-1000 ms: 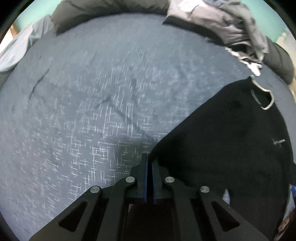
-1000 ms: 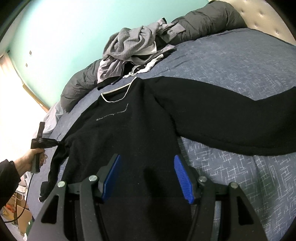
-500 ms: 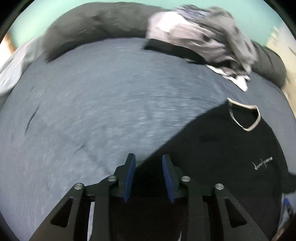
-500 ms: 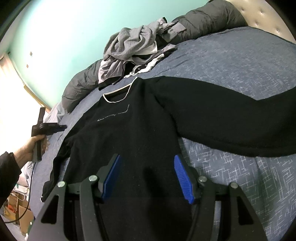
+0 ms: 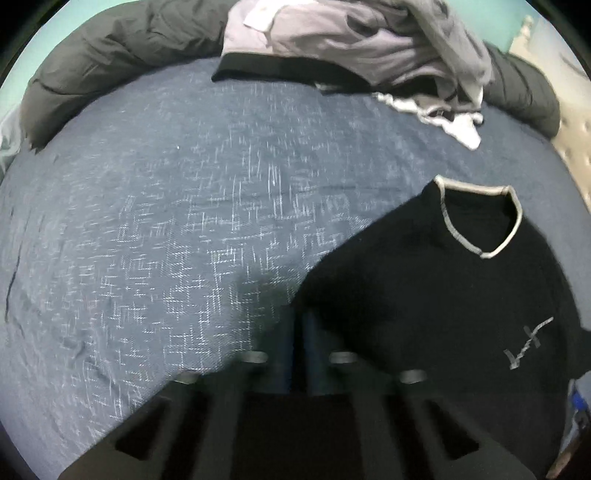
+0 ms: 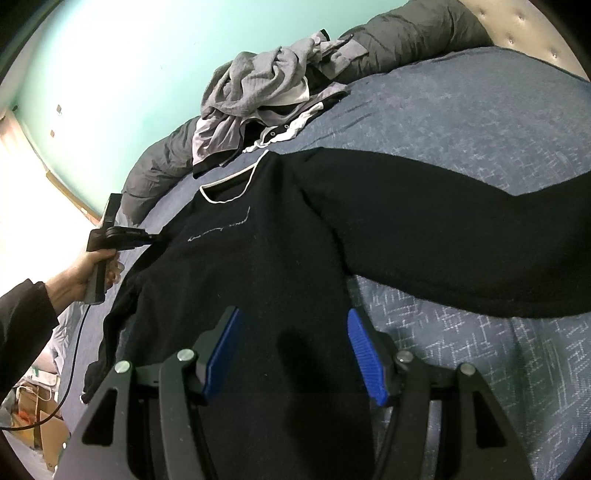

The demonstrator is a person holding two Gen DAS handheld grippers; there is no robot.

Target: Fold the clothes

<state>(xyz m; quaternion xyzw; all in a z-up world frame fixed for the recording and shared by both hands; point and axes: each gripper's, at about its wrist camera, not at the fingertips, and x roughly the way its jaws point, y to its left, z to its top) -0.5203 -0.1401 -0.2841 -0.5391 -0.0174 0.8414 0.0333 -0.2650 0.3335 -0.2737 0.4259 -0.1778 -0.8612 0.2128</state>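
A black sweater with a pale neckline lies flat on the blue bedspread, one sleeve stretched out to the right. In the right wrist view a hand holds my left gripper against the sweater's left shoulder edge. The left wrist view is blurred. There my left gripper has its jaws closing together on the edge of the sweater. My right gripper hovers open over the sweater's lower body, with nothing pinched between its blue pads.
A heap of grey and white clothes lies at the far side of the bed, on a dark grey quilt. A padded headboard stands at the right and a teal wall behind. Cardboard boxes sit on the floor at the left.
My left gripper let go of the sleeve end, opened, travelled along the sweater to its shoulder and shut again. My right gripper stayed still and open.
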